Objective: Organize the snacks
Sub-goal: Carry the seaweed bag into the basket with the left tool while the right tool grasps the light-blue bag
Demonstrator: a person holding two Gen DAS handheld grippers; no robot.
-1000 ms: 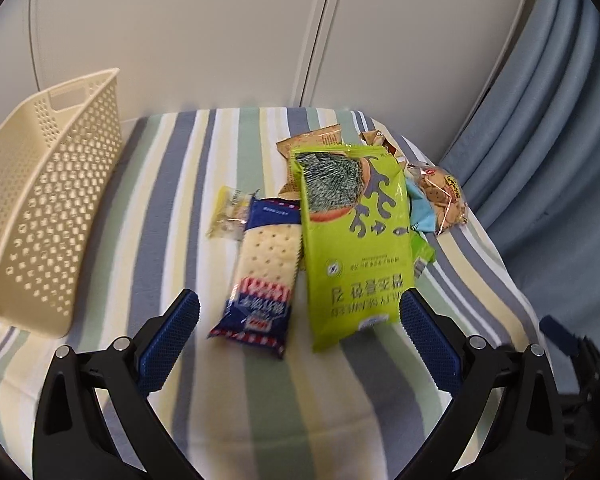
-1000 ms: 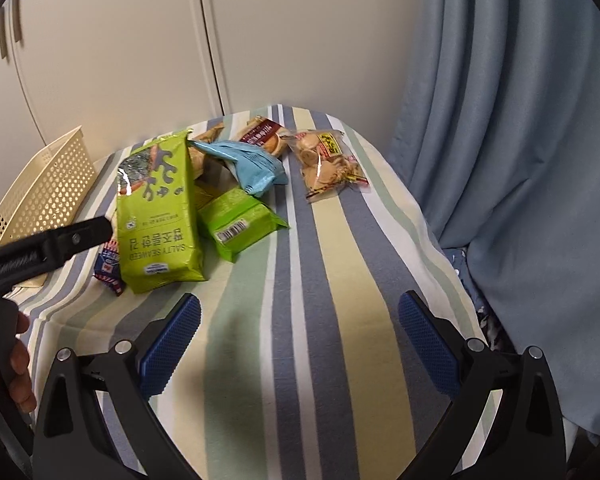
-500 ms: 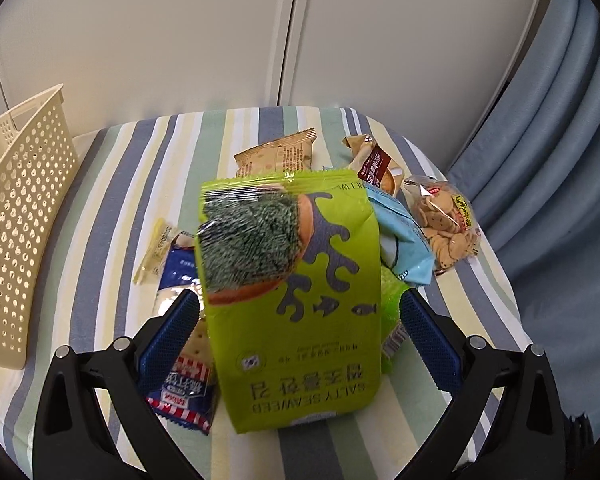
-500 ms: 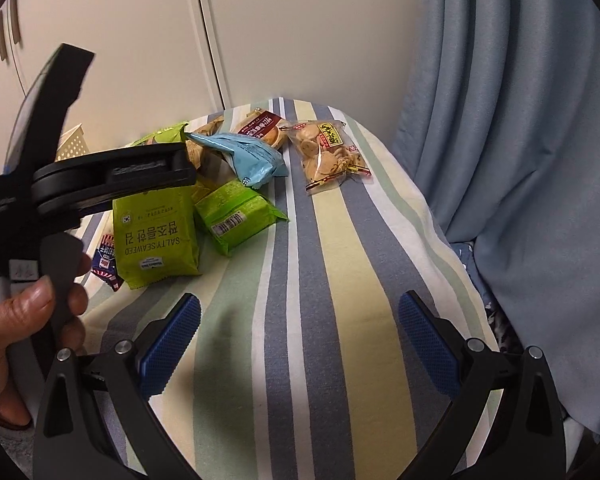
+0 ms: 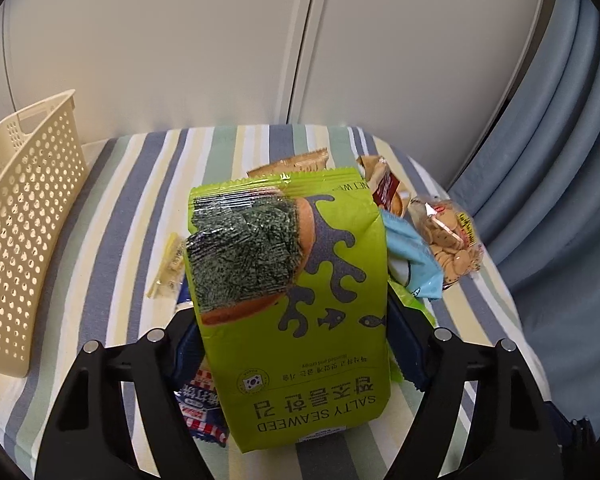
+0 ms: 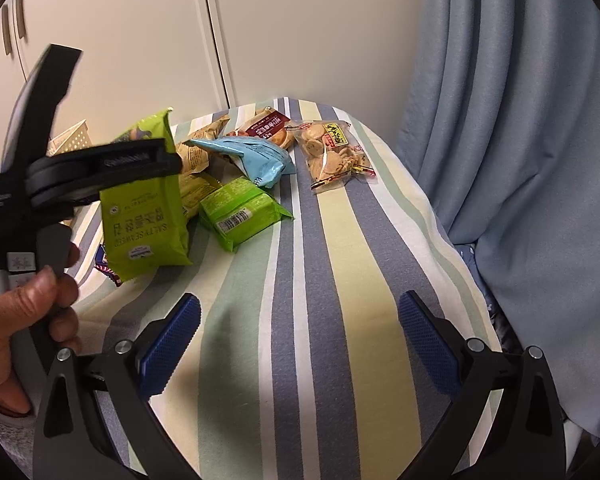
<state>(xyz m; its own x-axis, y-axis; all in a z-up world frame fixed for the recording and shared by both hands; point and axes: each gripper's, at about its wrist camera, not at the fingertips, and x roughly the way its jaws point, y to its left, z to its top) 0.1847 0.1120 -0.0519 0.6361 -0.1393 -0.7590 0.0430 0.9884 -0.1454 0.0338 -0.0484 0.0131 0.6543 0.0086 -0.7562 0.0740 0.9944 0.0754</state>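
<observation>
A lime-green salty seaweed bag (image 5: 292, 300) fills the middle of the left wrist view, with my left gripper (image 5: 292, 336) shut on its two sides. In the right wrist view the same bag (image 6: 144, 216) hangs tilted from that gripper (image 6: 100, 172), raised off the striped cloth, and a hand holds the handle. My right gripper (image 6: 300, 344) stands open over bare cloth near the front of the table, nothing between its blue pads. A blue cracker pack (image 5: 200, 412) lies under the bag.
A cream perforated basket (image 5: 20, 220) stands at the table's left. A light blue pack (image 6: 256, 156), a small green pack (image 6: 240, 216), a bag of round cookies (image 6: 332, 152) and a brown-red pack (image 6: 268, 128) lie mid-table. A blue curtain (image 6: 520, 140) hangs on the right.
My left gripper moved forward around the seaweed bag, shut on it and lifted it off the cloth. The right gripper has barely moved.
</observation>
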